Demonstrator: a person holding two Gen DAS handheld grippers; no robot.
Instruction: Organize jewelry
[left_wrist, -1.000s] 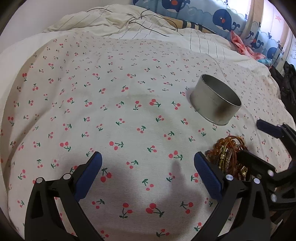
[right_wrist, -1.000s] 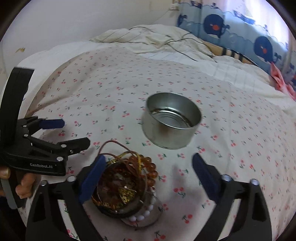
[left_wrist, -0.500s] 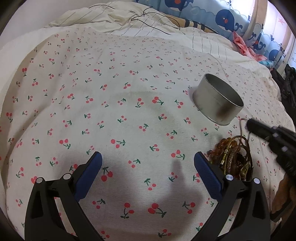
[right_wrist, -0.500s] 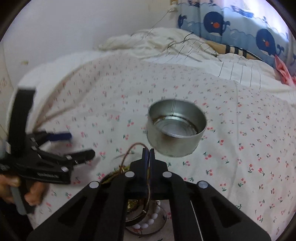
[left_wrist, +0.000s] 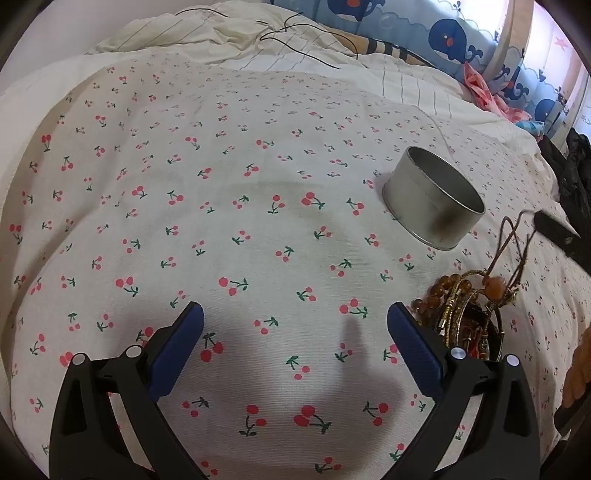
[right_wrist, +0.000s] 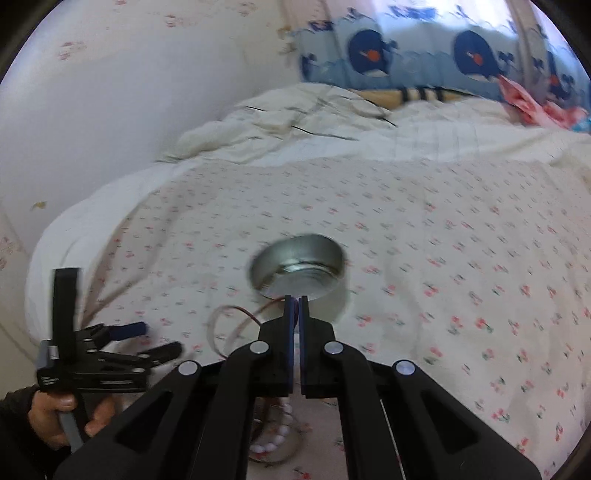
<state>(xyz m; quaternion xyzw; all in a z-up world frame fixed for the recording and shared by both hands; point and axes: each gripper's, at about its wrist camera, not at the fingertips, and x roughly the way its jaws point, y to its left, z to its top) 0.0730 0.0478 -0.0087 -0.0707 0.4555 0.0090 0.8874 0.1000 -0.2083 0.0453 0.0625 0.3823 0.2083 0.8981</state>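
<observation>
- Right gripper (right_wrist: 295, 301): jaws clenched on the brown cord (right_wrist: 236, 317) of a necklace; the cord loops out lower left of the tips in the right wrist view.
- In the left wrist view the cord runs taut from the jewelry pile (left_wrist: 469, 317) at right edge up to the gripper tip, w/ an orange bead (left_wrist: 494, 287) hanging on it.
- Lift slow & straight – the bead end looks caught among the bangles; a jerk could drag the whole pile.
- Target is prob. the metal tin (right_wrist: 299, 269), centre frame, just beyond your tips. Get the pendant fully clear of the pile, then carry it over the rim before letting go.
- Left gripper (left_wrist: 295, 350): jaws released, nothing btwn them, over bare cherry-print sheet (left_wrist: 221, 184). Use it to pin the pile if it rides up.
</observation>
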